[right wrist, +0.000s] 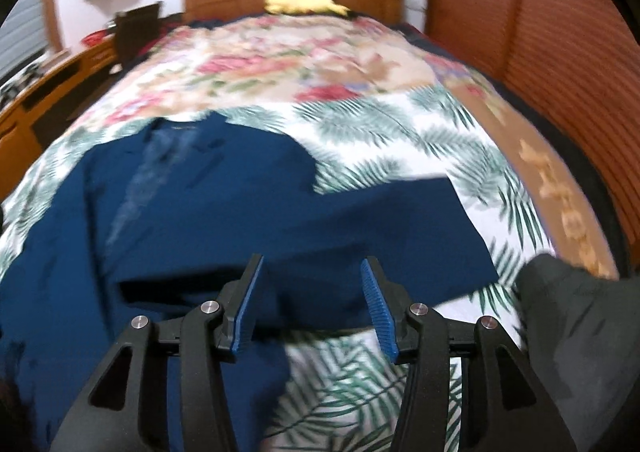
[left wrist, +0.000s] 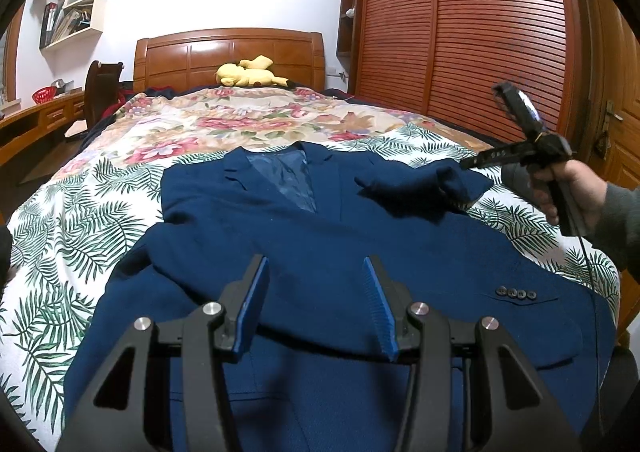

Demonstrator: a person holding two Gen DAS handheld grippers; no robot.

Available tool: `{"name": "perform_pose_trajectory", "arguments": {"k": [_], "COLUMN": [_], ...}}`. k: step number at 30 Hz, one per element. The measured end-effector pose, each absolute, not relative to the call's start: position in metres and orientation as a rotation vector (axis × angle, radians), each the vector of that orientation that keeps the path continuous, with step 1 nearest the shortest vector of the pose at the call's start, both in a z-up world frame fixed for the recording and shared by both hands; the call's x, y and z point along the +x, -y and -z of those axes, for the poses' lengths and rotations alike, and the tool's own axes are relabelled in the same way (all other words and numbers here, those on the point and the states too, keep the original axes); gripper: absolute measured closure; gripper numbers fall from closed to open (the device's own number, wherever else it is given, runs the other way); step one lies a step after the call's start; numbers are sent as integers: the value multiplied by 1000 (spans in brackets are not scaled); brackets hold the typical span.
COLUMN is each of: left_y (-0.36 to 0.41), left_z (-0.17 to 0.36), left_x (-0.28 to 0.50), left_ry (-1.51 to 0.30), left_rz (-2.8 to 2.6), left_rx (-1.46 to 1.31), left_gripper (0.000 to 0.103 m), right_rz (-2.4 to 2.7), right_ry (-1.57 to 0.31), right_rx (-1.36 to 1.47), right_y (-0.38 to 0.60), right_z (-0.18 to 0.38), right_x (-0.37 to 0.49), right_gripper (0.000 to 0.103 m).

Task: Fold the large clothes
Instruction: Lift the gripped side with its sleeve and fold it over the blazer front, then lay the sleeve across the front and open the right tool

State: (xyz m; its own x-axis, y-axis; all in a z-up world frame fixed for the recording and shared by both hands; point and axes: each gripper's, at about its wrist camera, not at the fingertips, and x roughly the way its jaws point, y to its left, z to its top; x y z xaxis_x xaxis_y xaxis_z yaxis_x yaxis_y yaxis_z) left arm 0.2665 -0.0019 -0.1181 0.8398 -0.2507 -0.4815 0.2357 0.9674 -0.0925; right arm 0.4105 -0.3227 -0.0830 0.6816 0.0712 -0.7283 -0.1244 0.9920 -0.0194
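The navy suit jacket (left wrist: 328, 252) lies front-up across the centre and bottom of the frame on the bed (left wrist: 72, 236), soft yet structured and fairly heavy, best pinched at a sleeve cuff or hem edge, while the left hand-held gripper (left wrist: 316, 268) and right hand-held gripper (right wrist: 312, 268) hover above it with jaws apart, holding nothing.

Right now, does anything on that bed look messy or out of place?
The navy blazer lies face up on the leaf-print bedspread, but one sleeve is flopped across its shoulder, rumpled, not yet neatly folded. Both hand-held grippers are open. Nothing looks spilled or damaged.
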Motion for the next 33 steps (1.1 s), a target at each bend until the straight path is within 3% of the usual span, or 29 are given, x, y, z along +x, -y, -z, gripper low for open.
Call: {"name": "perform_pose_trajectory", "arguments": {"k": [11, 33], "left_y": [2, 3], "left_z": [121, 119], "left_x": [267, 267], "left_ry": [-522, -519], "left_rz": [261, 264], "left_rx": [-28, -25], "left_gripper": [56, 56], "right_rz": [5, 78], "right_ry": [-923, -1011], "right_rx": [56, 127], "right_y": [373, 387], "right_z": [126, 140], "right_x": [434, 435], "right_gripper": [53, 50]}}
